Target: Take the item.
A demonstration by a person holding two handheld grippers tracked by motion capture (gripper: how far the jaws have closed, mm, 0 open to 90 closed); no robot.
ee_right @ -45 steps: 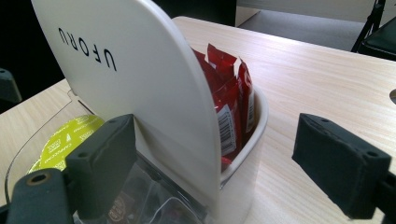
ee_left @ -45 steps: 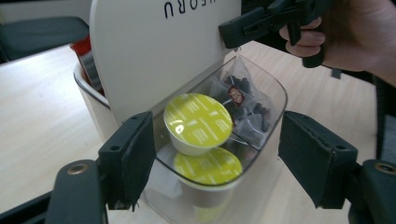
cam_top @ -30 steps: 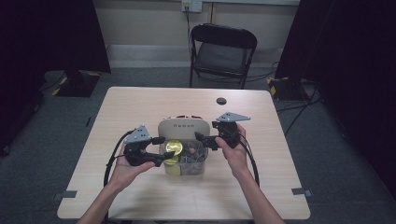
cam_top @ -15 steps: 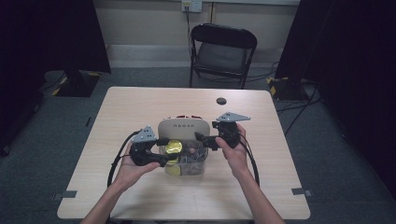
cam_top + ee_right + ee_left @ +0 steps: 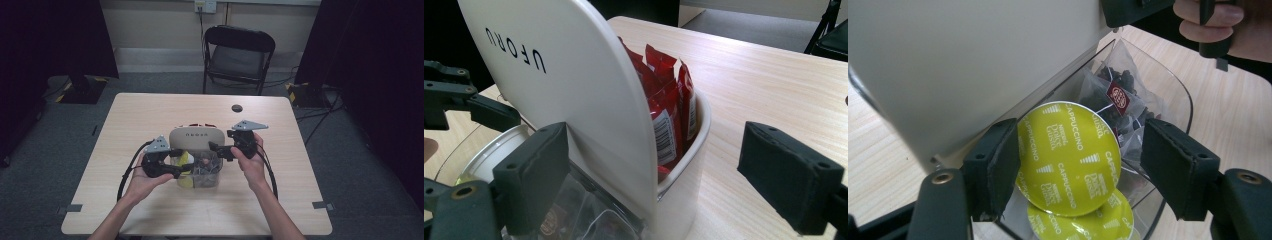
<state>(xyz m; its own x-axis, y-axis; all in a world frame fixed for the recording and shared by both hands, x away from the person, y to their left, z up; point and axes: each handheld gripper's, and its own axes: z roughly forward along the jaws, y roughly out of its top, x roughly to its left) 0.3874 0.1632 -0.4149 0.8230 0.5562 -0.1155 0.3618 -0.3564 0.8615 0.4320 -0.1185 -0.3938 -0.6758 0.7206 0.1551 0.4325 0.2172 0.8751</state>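
I see both grippers at a cream organizer mid-table, its clear front bin toward me. My left gripper comes in from the left at the bin's left side; in the left gripper view its jaws stand wide apart around a yellow-green pod marked CAPPUCCINO, tilted up on edge in the bin. The left jaw looks to be just at the pod's rim, the right jaw is clear of it, so no grip on it. A second pod lies under it, and tea bags with dark contents sit behind, farther right in the bin. My right gripper is at the organizer's right edge, held by my right hand; in the right gripper view its jaws are wide open, holding nothing, the left jaw just in front of the cream panel lettered UFORU, the right jaw well off over bare table. Red sachets stand upright in the compartment behind the panel. A small dark disc lies on the far table, and a black folding chair stands beyond.
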